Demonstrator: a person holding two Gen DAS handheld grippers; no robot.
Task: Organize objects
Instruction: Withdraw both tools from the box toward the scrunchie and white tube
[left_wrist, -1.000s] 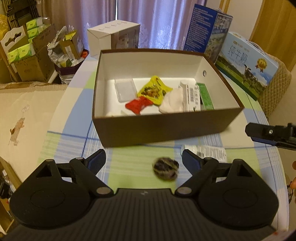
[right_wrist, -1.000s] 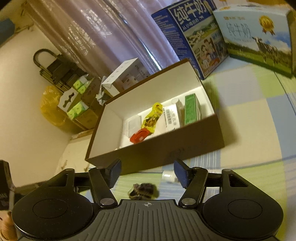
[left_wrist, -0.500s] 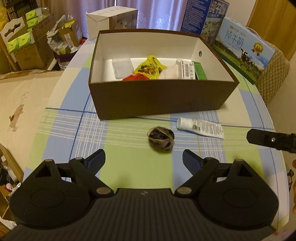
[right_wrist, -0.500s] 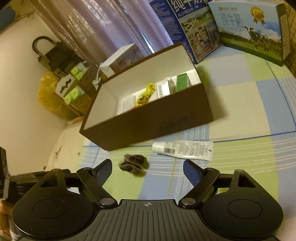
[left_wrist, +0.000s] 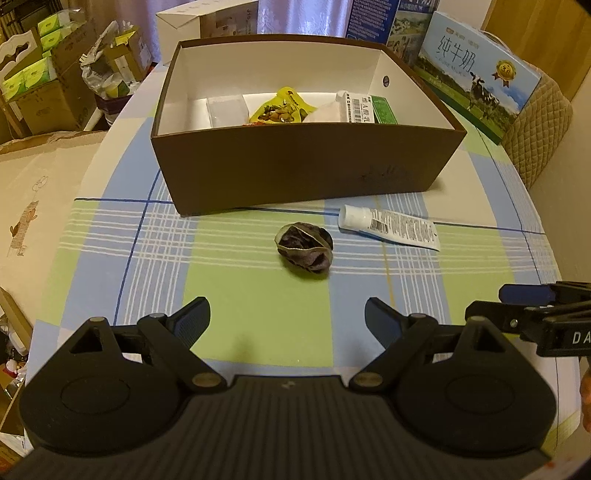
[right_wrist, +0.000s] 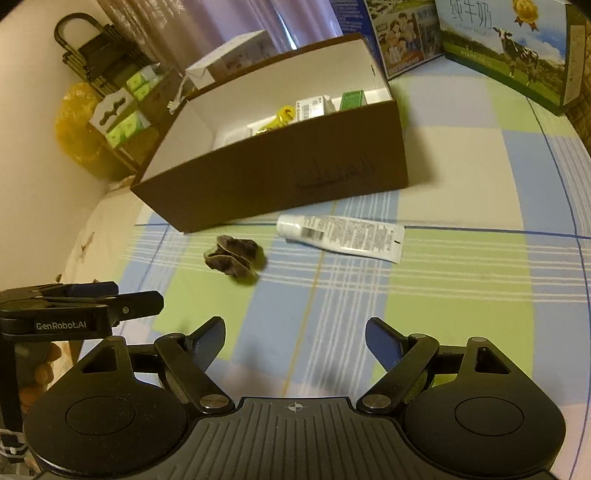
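Crumpled dark bundle (left_wrist: 304, 249) beside flat white tube (left_wrist: 389, 227); rectangular brown box (left_wrist: 303, 166).

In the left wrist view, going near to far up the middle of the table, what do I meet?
Left tool, open and empty → dark crumpled wad → white tube, slightly farther and to the right → brown box → yellow snack packet inside it → white carton behind the box.

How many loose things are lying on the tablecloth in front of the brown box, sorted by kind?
Tubes: 1, the white tube
Crumpled dark bundles: 1, the dark bundle
Total: 2, both outside the brown box.
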